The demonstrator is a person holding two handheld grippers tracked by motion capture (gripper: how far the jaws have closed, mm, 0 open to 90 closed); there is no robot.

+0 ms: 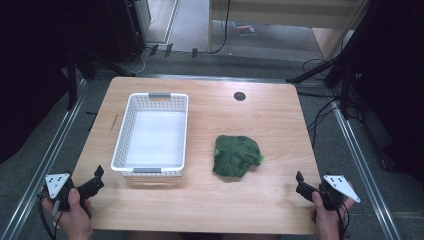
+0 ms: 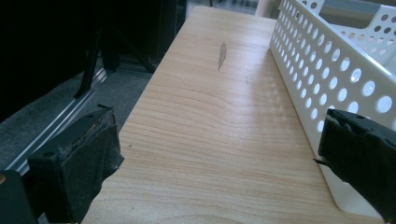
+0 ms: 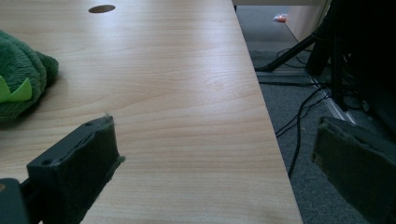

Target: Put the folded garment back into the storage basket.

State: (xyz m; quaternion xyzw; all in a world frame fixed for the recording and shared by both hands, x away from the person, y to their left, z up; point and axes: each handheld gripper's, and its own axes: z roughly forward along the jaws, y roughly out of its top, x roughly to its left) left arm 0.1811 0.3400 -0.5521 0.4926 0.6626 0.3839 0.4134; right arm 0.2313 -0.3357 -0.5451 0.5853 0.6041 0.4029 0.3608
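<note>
— Where do we stand with the left gripper [image 1: 92,182]?

— We hold it at the near left corner of the worktop [image 1: 260,130], its jaws spread wide with nothing between them. In the left gripper view they frame bare wood, and the white basket [image 2: 336,79] runs along the right side, close to the right jaw but not touching it as far as we can tell.

— And the right gripper [image 1: 302,185]?

— We have it at the near right corner, jaws also wide apart and empty. In the right gripper view 1 jaw sits over the wood and the other hangs past the worktop's edge, over the grey floor [image 3: 299,107] and its cables.

— Where is the green plush cloth [image 1: 236,155]?

— It lies bunched in a heap on the worktop, right of the basket and well apart from both grippers. We see a bright green tab at its edge. In the right gripper view it sits at the far left, beyond the left jaw.

— And the basket?

— It stands upright on the left half of the worktop, perforated walls, nothing inside. A small dark round hole [image 1: 240,96] sits in the wood near the far edge.
</note>
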